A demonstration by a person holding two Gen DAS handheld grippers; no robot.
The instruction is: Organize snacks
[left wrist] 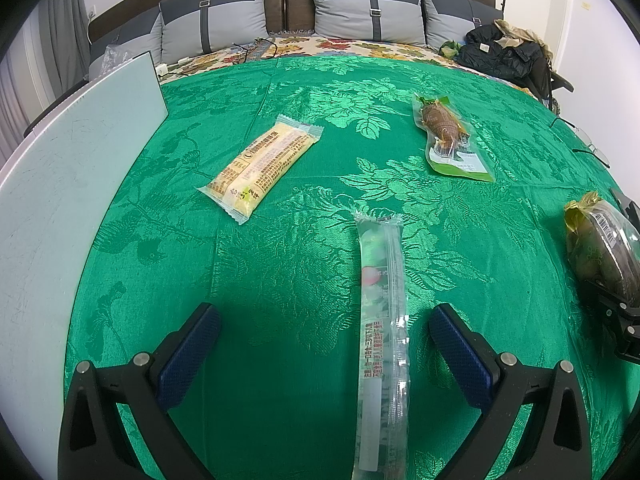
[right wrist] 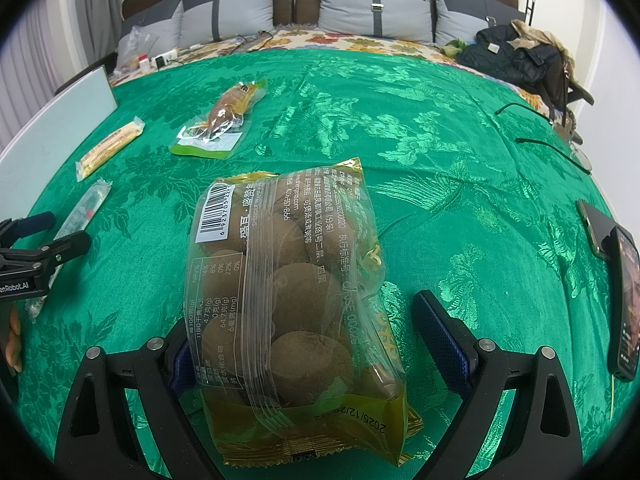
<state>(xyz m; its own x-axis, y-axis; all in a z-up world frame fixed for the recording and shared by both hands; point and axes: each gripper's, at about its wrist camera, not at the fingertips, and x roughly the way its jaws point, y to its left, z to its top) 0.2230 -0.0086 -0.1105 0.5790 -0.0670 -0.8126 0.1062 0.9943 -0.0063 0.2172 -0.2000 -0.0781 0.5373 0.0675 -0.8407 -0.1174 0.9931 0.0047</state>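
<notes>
Snack packets lie scattered on a green floral brocade bedspread (left wrist: 304, 80) covering a bed, with grey pillows (left wrist: 368, 8) lined against the headboard. The left claw (left wrist: 324, 312) hovers low with its blue-padded fingers spread wide apart; a long clear stick packet (left wrist: 380, 320) lies lengthwise between them, nearer the right finger, touching neither. Beyond it, a yellow cake-bar packet (left wrist: 260, 168) lies at an angle toward a white board (left wrist: 72, 184) along the bed's left edge, and a green-edged vacuum pack holding a brown meat snack (left wrist: 450, 136) rests well apart to the right.

In the right wrist view, the right claw (right wrist: 304, 320) also stands open around a clear-and-gold bag of round brown cakes (right wrist: 288, 300). The bag's left side touches or hides the left finger, while the right finger (right wrist: 440, 336) stands clear of it; whether the bag is resting on the bedspread or lifted cannot be told. The left claw shows at that view's left edge over the stick packet. Two phones (right wrist: 622, 304) sit at the right edge, spectacles (right wrist: 576, 156) farther back, and dark jackets (right wrist: 516, 56) are heaped near the pillows.
</notes>
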